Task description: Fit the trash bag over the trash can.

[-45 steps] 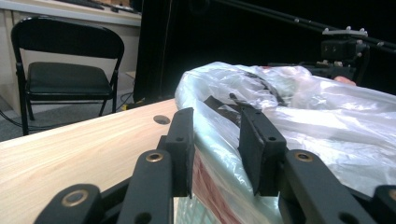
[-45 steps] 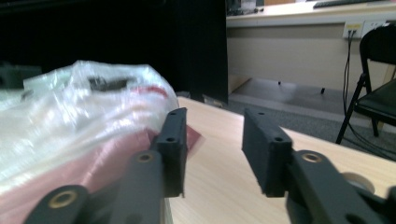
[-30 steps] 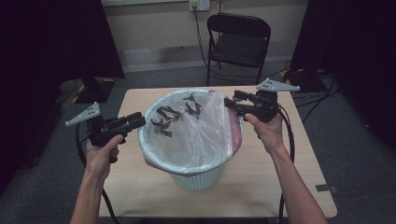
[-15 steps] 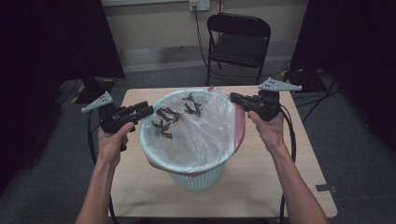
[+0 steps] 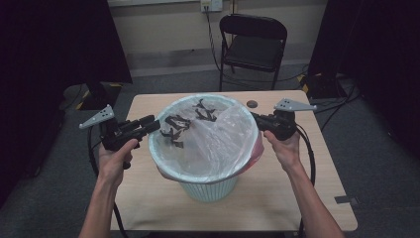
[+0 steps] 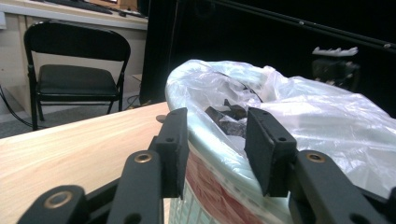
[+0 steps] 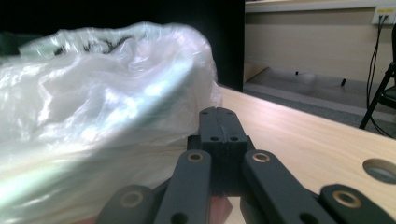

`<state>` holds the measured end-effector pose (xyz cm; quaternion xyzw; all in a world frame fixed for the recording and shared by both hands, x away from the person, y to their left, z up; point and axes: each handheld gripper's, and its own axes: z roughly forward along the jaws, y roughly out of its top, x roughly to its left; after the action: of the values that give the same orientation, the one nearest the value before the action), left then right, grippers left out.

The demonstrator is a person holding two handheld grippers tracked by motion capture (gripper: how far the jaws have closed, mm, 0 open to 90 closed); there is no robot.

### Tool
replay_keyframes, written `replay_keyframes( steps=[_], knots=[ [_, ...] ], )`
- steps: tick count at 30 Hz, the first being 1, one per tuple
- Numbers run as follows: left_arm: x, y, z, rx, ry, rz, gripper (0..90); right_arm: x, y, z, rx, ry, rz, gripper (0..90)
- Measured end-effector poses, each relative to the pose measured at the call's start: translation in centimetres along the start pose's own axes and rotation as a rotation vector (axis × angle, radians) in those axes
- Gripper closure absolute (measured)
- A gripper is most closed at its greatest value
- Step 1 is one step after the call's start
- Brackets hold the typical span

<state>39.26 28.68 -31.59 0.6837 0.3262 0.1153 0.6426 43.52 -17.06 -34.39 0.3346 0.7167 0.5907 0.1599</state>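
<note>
Bin liner (image 5: 218,144), a thin clear plastic bag, is draped over the rim of a pale waste bin (image 5: 208,186) that stands on the middle of the wooden table (image 5: 307,198). Its film puffs up loosely above the rim, most of all toward three o'clock, and black scraps (image 5: 178,126) lie inside toward eleven o'clock.

At nine o'clock of the bin the left gripper (image 5: 154,124) is held level by the person's left hand (image 5: 116,158), its tips just at the rim. In the left gripper view its fingers (image 6: 175,147) stand parted, one on either side of the bag-covered rim (image 6: 219,158); the pads do not look pressed against it, so the grip is released. These jaws have lately been widening.

At three o'clock the right gripper (image 5: 255,117) is held by the right hand (image 5: 285,148), pointing in at the bag's edge. In the right gripper view its fingers (image 7: 218,130) are clenched flat together, having just been closing; the film bulges right beside and in front of them, yet I cannot tell whether any of it is caught between the pads.

A small dark disc (image 5: 252,103) lies on the table at about one o'clock of the bin. A black folding chair (image 5: 252,44) stands beyond the table at twelve o'clock.
</note>
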Motion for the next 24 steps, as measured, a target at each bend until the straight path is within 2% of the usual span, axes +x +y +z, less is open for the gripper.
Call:
replay_keyframes(
  steps=[5,7,9,14,16,19,24],
  knots=[
    [0.3,0.3,0.3,0.005,0.008,-0.005,52.4,0.0,-1.5,0.7,-0.008,0.029,0.004,90.0],
    [0.6,0.5,0.7,0.005,0.023,-0.017,50.2,0.1,-1.8,1.0,0.004,0.035,-0.014,90.0],
    [0.8,0.9,1.1,0.003,0.024,-0.020,48.8,0.3,-1.9,1.2,0.010,0.029,-0.039,90.0],
    [1.3,1.2,2.3,0.021,0.025,-0.027,48.3,0.3,-1.8,1.2,0.014,0.034,-0.050,90.0],
    [1.4,1.2,2.5,0.023,0.021,-0.029,48.6,0.1,-1.6,1.2,0.013,0.020,-0.042,76.8],
    [1.6,1.2,2.5,0.026,0.019,-0.031,50.9,-0.4,-1.2,0.9,0.004,-0.011,-0.019,64.6],
    [1.4,1.2,2.9,0.037,0.009,-0.022,50.1,-1.2,-0.3,0.5,-0.009,-0.057,-0.001,54.3]
  ],
)
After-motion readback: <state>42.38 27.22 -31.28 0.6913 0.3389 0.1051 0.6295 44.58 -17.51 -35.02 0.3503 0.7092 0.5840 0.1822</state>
